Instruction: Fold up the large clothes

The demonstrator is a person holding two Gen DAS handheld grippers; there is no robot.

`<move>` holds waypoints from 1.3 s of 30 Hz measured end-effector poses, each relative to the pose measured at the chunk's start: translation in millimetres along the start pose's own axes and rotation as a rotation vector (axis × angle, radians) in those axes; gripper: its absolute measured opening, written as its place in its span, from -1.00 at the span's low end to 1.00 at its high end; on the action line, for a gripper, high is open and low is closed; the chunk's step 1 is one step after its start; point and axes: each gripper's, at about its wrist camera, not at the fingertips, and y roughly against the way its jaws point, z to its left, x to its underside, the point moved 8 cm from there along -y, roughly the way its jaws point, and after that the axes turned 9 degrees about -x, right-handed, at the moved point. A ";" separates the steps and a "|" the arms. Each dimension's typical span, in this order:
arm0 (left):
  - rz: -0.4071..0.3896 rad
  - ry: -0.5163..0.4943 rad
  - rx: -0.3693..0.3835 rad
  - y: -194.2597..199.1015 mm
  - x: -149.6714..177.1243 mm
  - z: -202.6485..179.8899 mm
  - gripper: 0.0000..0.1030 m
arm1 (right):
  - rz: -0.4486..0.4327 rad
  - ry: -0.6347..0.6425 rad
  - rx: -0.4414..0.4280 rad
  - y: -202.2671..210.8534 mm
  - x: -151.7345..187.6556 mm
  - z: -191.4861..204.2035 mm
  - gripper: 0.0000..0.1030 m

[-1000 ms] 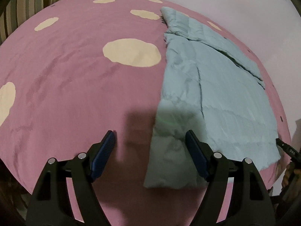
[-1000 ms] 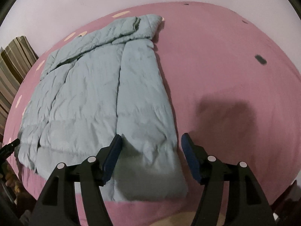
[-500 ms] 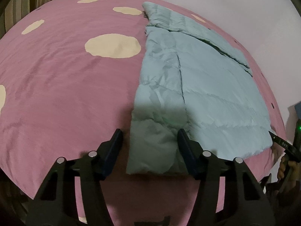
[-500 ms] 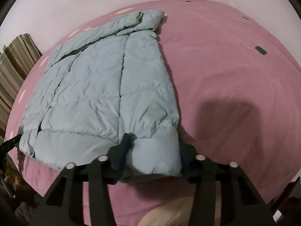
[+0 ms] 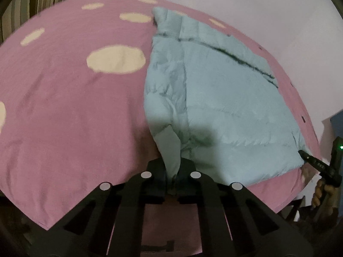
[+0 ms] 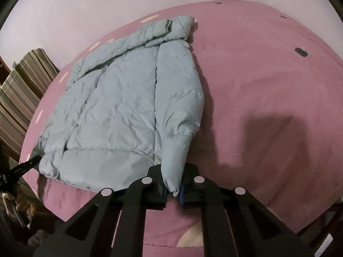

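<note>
A light blue puffer jacket [image 5: 218, 98] lies flat on a pink bedsheet [image 5: 64, 111], collar at the far end. In the left wrist view my left gripper [image 5: 171, 171] is shut on the jacket's near left cuff, which rises pinched between the jaws. In the right wrist view the jacket [image 6: 120, 107] fills the left half, and my right gripper [image 6: 172, 184] is shut on its near right sleeve cuff, lifted a little off the sheet. Each gripper shows small at the far hem corner in the other's view: the right one [image 5: 317, 165], the left one [image 6: 23, 167].
The pink sheet [image 6: 268, 90] has cream spots [image 5: 115, 59] on its left part and small dark marks [image 6: 301, 52] on the right. A striped curtain [image 6: 19, 90] hangs left of the bed. A pale wall [image 6: 107, 4] runs behind. The bed's front edge is just below both grippers.
Both grippers moved forward onto the jacket's near corners and went from open to shut on them. The pinched cloth now rises off the sheet.
</note>
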 end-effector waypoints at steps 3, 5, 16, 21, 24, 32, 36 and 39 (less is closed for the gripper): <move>-0.053 -0.008 -0.014 14.8 -16.2 -4.3 -0.91 | -0.032 -0.006 -0.022 9.5 -10.6 4.4 -0.88; -0.095 -0.003 -0.019 24.2 -33.7 -6.0 -0.91 | -0.058 -0.003 -0.042 15.8 -23.7 7.6 -0.88; -0.116 0.044 -0.029 -21.7 -127.8 -5.6 -0.91 | -0.098 -0.043 -0.088 -19.9 -114.7 2.8 -0.88; -0.065 0.057 -0.055 -70.3 -156.7 -7.2 -0.91 | -0.073 -0.073 -0.053 -62.5 -148.3 -7.7 -0.88; -0.043 0.041 -0.083 -92.2 -164.4 -7.4 -0.91 | -0.046 -0.067 -0.014 -84.9 -157.1 -11.2 -0.88; -0.034 0.000 -0.079 -115.2 -177.1 -9.7 -0.87 | -0.022 -0.080 -0.009 -106.1 -162.5 -16.5 -0.88; -0.053 0.036 -0.042 -103.6 -184.0 -4.7 -0.56 | -0.064 -0.112 -0.030 -93.5 -167.9 -17.6 -0.81; -0.085 0.077 -0.021 -90.6 -190.3 -0.1 -0.31 | -0.096 -0.126 -0.036 -82.6 -173.8 -18.6 -0.72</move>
